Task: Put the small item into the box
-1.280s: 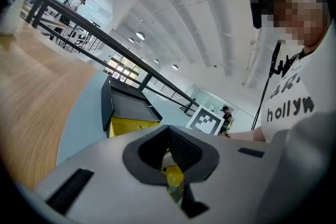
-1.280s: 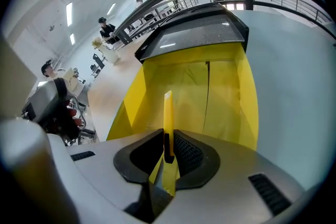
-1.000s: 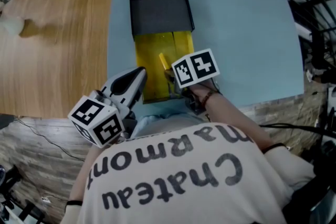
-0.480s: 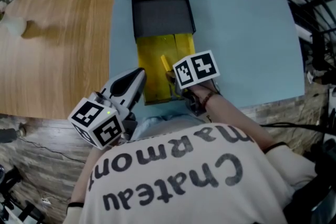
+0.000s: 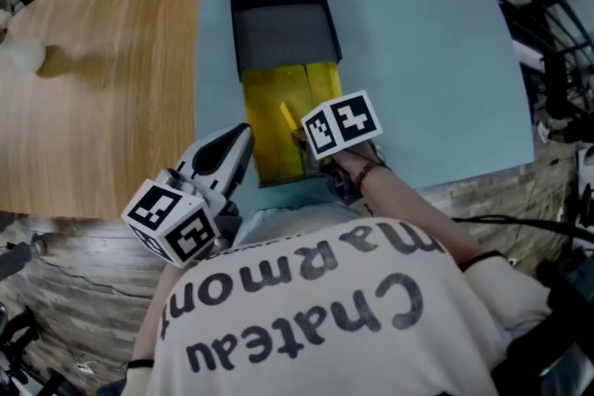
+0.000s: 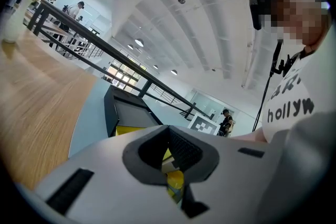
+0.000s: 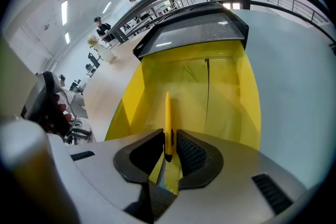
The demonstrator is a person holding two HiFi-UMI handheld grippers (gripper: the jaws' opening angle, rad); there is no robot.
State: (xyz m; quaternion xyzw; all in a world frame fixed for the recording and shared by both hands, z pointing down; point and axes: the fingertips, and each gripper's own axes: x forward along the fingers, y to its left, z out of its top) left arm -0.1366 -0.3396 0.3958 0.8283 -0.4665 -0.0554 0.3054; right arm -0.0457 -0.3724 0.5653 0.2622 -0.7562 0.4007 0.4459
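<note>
Found the left gripper (image 6: 168, 129) pinched shut on nothing just beside the near left edge of the box (image 5: 267, 111). Found the right gripper (image 7: 168, 139), nearer the job, clamped on a thin yellow strip (image 7: 167, 113), edge-on, long axis pointing ahead and down into that open box. Beyond, a black lid (image 5: 283, 23).

The person's shirt (image 5: 316, 311) fills 6 o'clock of the head view. Large dark letters across its back, upside down to the camera, read "Chateau Marmont". In the left gripper view the shirt's front, at 3 o'clock, shows dark letters "holly" — the word's end cannot be made out.
</note>
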